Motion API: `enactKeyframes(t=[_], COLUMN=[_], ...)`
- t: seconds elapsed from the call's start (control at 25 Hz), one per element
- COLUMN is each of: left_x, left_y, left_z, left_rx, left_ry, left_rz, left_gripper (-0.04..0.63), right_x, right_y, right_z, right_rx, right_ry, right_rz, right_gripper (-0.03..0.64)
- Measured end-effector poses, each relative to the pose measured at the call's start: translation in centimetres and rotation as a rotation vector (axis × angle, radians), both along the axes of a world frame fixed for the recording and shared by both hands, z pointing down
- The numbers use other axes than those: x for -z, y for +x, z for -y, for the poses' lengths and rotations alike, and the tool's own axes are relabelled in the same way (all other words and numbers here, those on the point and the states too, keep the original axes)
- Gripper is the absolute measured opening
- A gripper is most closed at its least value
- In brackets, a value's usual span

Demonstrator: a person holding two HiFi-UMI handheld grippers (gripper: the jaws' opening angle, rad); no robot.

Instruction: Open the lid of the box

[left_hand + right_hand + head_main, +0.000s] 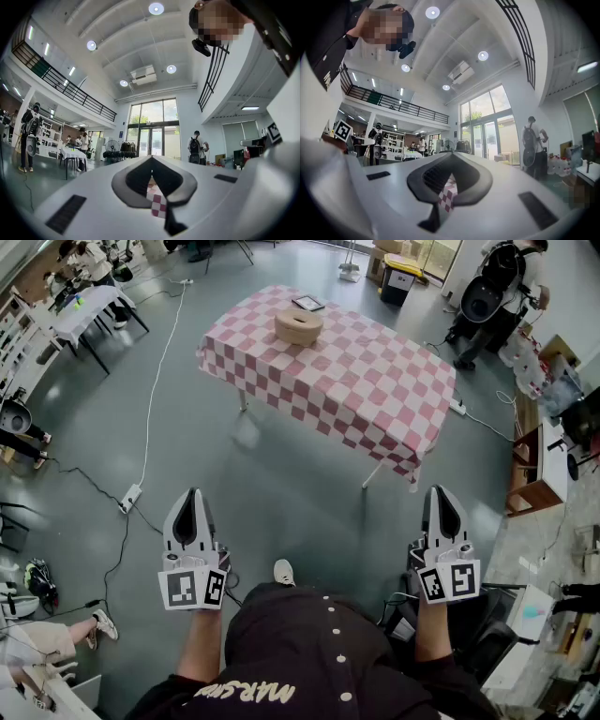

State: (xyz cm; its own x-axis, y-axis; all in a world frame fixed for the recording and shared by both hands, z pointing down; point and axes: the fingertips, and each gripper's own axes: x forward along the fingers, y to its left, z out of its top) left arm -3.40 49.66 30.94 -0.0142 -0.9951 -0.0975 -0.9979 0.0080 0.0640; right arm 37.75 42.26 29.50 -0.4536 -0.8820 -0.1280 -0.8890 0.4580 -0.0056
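A round tan box [299, 326] stands near the far end of a table with a pink-and-white checked cloth [356, 381]. Beside it lies a small dark flat thing [307, 304]. Both grippers hang over the grey floor well short of the table, close to the person's body. My left gripper [192, 495] has its jaws together with nothing between them, and so does my right gripper [441, 491]. In the left gripper view the left gripper [151, 161] meets at its tips, with a sliver of checked cloth seen behind. The right gripper [451, 157] looks the same in its own view.
A white cable and power strip [130, 498] lie on the floor at the left. A white table [89, 310] stands at the far left. A person with a backpack [497, 287] is at the far right, wooden shelving [534, 465] along the right side.
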Motion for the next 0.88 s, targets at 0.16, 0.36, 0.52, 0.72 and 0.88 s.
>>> enactKeyframes(t=[0.16,0.36,0.52,0.72,0.88], left_x=[0.0,-0.1,-0.2,-0.3,-0.5], left_y=[-0.2,-0.3,-0.5,-0.8,-1.1], left_z=[0.1,0.1,0.0,-0.2,0.1], left_rx=[-0.001,0.0,0.001,0.001,-0.001], left_ry=[-0.001,-0.006,-0.008,-0.012,-0.013], left_rz=[-0.001,-0.001,-0.002,-0.005,-0.008], left_gripper=[0.011,0.011,0.011,0.011,0.011], right_x=[0.1,0.1,0.0,-0.5,-0.9], right_y=[-0.5,-1.1,-1.7,-2.7,-3.3], right_z=[0.1,0.1,0.0,-0.1,0.1], right_rx=[0.009,0.021,0.051,0.066,0.081], right_ry=[0.002,0.006,-0.006,-0.017,-0.028], right_rz=[-0.007,-0.013,0.043,0.006,0.0], right_gripper=[0.0,0.0,0.002,0.028,0.099])
